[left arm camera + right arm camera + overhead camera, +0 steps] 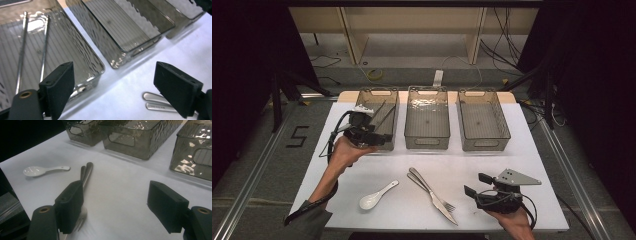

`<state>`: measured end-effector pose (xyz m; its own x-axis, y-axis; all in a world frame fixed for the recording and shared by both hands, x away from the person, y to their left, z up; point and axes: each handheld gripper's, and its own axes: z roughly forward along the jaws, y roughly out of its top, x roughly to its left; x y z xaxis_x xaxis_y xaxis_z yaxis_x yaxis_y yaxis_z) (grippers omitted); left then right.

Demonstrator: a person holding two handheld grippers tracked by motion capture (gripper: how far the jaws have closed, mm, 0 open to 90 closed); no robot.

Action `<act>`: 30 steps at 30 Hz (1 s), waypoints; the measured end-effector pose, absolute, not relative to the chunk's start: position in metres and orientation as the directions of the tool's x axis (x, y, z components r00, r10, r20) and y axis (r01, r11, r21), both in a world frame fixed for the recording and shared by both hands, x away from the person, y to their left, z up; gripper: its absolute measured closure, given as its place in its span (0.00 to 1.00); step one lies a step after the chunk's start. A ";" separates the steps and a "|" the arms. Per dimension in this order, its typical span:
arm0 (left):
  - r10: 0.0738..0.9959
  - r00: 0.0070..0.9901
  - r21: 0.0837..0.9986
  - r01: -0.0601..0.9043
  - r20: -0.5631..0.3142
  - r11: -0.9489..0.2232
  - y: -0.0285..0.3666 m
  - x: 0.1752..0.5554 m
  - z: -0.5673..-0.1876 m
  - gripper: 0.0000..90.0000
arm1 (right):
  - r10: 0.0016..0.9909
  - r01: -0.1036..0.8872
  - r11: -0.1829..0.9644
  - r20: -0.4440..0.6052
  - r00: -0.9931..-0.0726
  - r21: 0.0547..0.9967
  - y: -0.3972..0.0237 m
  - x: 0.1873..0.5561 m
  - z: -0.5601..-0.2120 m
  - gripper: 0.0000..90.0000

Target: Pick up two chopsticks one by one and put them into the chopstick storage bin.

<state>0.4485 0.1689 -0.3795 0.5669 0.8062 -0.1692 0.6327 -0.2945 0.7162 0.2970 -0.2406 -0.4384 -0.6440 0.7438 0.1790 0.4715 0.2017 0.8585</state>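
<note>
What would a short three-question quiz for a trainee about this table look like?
1. How many bins stand in the row?
2. True or false: the left bin holds two thin metal sticks.
3. Which lies nearest the right gripper: A white spoon, B fork, C middle bin?

Key: 1. Three. 2. True. 3. B.

White spoon point(373, 199), smoky ribbed bins point(427, 123), white table point(492, 165).
</note>
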 end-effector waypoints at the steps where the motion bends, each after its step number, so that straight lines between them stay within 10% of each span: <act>1: 0.803 0.572 0.713 0.633 -0.168 -0.302 0.167 0.446 -0.380 0.18 | 0.744 0.472 0.201 0.179 -0.644 0.858 -0.241 0.297 -0.438 0.33; 30: 0.754 0.638 0.623 0.656 -0.156 -0.426 0.144 0.409 -0.401 0.17 | 0.747 0.477 0.195 0.185 -0.639 0.857 -0.243 0.296 -0.438 0.33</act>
<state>0.4086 0.1444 -0.4012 0.6381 0.7541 -0.1556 0.6558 -0.4264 0.6230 0.2965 -0.2427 -0.4376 -0.6388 0.7467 0.1853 0.4767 0.1951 0.8572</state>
